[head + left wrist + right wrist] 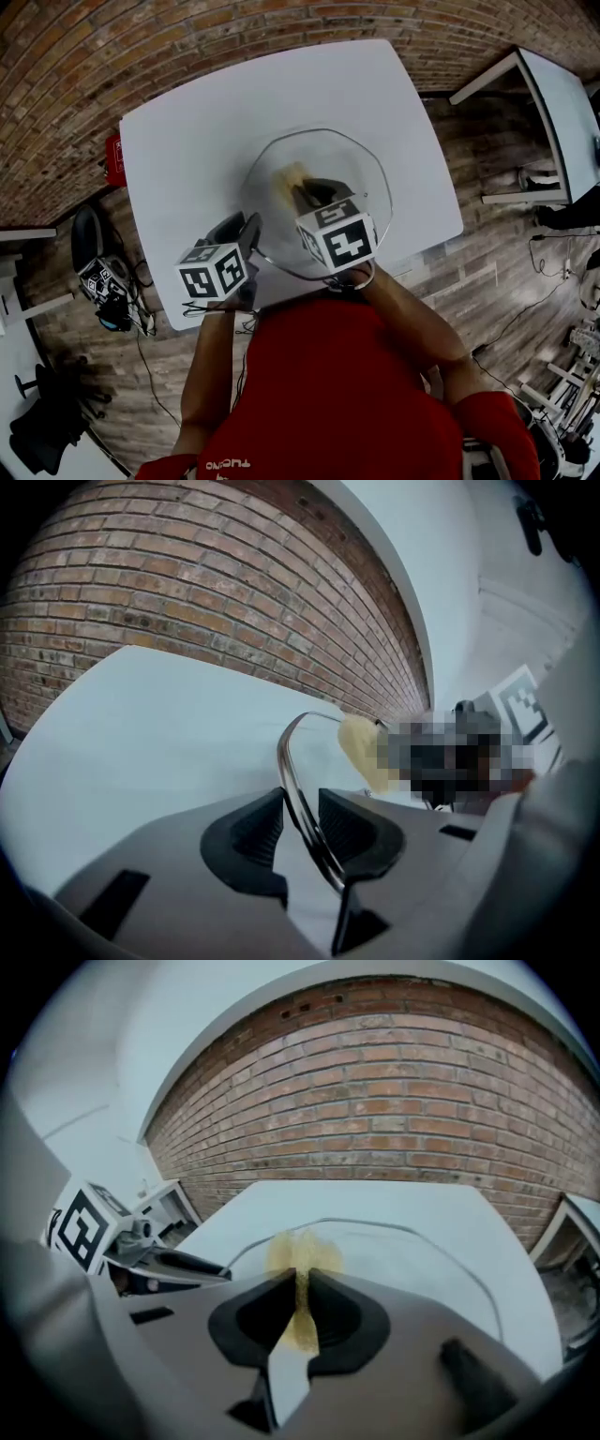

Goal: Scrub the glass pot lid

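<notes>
A round glass pot lid (pixel 319 202) with a metal rim is held above the white table (pixel 187 159). My left gripper (pixel 246 232) is shut on the lid's rim (pixel 302 799) at its near left edge; the rim runs between the black pads (pixel 258 832). My right gripper (pixel 314 195) is shut on a yellow sponge (pixel 292 180), which rests against the glass near the lid's middle. In the right gripper view the sponge (pixel 302 1269) is pinched between the pads and the lid's rim (pixel 412 1234) curves beyond it. The sponge (pixel 361 747) also shows in the left gripper view.
A brick wall (pixel 56 56) borders the table's far and left sides. A second white table (pixel 562 103) stands at the right. A black chair and cables (pixel 103 272) lie on the wooden floor at the left.
</notes>
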A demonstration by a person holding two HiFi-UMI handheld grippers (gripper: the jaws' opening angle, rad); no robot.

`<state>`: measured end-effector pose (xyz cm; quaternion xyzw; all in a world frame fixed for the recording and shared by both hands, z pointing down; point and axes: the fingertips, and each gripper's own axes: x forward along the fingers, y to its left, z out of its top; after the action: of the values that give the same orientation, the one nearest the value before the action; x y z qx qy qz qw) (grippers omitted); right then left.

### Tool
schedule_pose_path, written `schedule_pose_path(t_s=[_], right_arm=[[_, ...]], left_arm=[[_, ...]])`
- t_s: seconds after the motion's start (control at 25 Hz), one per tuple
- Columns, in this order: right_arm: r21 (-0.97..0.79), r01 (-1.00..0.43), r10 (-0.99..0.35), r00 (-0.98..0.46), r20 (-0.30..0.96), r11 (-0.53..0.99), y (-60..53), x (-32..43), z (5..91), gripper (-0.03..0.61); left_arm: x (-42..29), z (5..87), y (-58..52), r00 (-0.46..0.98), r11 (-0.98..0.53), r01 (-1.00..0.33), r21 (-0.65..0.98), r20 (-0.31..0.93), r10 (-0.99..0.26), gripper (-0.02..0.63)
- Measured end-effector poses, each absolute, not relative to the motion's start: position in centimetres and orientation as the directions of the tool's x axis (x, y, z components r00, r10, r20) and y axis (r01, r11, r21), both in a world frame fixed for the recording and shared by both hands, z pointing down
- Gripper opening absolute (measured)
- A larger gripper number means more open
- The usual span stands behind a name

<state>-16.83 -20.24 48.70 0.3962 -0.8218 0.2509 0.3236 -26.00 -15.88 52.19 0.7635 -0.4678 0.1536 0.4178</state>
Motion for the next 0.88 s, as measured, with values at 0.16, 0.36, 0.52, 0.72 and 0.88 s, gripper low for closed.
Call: schedule_pose_path(t_s=[0.16, 0.36, 0.52, 0.72, 0.88], right_arm=[[-0.176, -0.754, -0.411, -0.520, 0.749, 0.634, -17.4, -20.7, 50.0, 0.054], [-0.159, -0.741, -0.396, -0.512, 0.763, 0.652, -16.9, -21.4, 51.1, 0.054], [-0.146, -0.739, -0.399, -0.506, 0.764, 0.657, -17.0, -21.5, 51.2, 0.055], [-0.090, -0.780, -0.432, -0.435, 0.790, 0.619, -18.2, -17.8, 51.6, 0.054], [-0.052, -0.834, -0.467, -0.357, 0.809, 0.549, -19.4, -12.6, 51.9, 0.055]], left_arm=[[-26.0, 52.1, -15.9, 0.517, -0.213, -0.841, 0.497, 0.623, -0.587, 0.126], [-26.0, 52.1, -15.8, 0.514, -0.208, -0.842, 0.497, 0.624, -0.589, 0.126], [-26.1, 52.2, -15.8, 0.512, -0.207, -0.843, 0.496, 0.625, -0.589, 0.125], [-26.0, 52.1, -15.9, 0.512, -0.208, -0.844, 0.495, 0.627, -0.587, 0.126], [-26.0, 52.2, -15.7, 0.514, -0.209, -0.843, 0.496, 0.627, -0.585, 0.126]])
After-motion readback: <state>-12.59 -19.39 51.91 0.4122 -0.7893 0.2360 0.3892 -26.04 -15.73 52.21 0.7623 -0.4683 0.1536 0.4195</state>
